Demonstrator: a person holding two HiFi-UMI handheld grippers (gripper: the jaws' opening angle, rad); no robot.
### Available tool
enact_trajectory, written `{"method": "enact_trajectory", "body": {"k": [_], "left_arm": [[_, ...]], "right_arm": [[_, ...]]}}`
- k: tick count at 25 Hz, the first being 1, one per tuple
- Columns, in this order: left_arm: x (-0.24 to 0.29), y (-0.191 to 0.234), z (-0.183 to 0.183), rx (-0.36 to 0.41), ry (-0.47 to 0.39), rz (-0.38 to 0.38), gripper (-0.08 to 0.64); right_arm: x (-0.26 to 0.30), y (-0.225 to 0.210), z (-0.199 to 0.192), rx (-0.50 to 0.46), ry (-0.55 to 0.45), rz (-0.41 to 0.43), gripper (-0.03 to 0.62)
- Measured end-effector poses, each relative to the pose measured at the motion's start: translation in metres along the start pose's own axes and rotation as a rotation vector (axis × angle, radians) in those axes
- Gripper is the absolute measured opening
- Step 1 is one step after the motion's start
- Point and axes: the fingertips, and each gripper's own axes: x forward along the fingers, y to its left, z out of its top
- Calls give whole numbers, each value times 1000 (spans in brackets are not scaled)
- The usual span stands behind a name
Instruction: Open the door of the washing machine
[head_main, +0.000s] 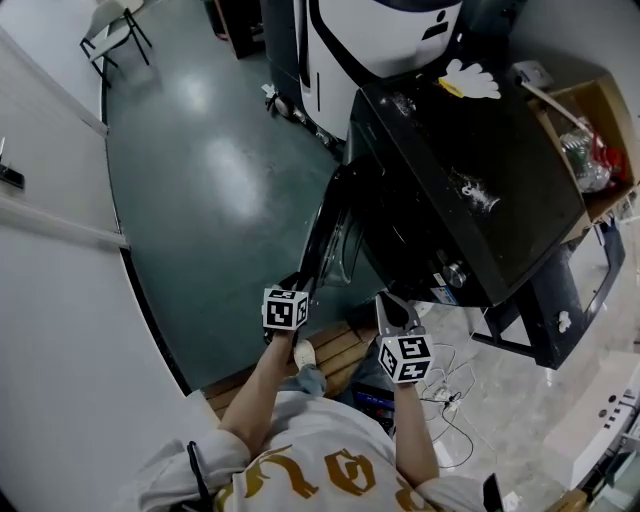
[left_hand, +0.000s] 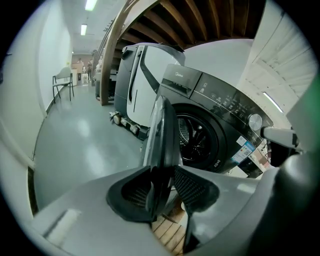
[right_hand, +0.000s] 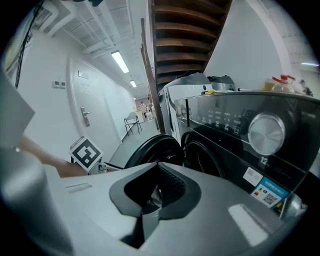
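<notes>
The black washing machine stands right of centre in the head view. Its round door is swung out to the left, away from the drum opening. My left gripper is shut on the door's free edge. In the left gripper view that edge runs upright between the two ribbed pads of the left gripper. My right gripper hangs in front of the machine, apart from the door, its jaws together on nothing. The right gripper view shows the right gripper facing the open door.
A white appliance stands behind the washer, and a cardboard box of clutter beside it. A wooden slatted pallet and cables lie at the person's feet. A white wall runs along the left. A chair stands far off.
</notes>
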Motion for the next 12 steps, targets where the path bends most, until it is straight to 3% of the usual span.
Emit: {"method": "enact_trajectory", "body": {"k": [7, 12], "left_arm": [[-12, 45, 6, -4, -16, 49, 150], [-18, 74, 13, -50, -38, 70, 152]], "right_arm": [[19, 15, 6, -38, 19, 17, 21], [26, 19, 2, -55, 43, 26, 21]]}}
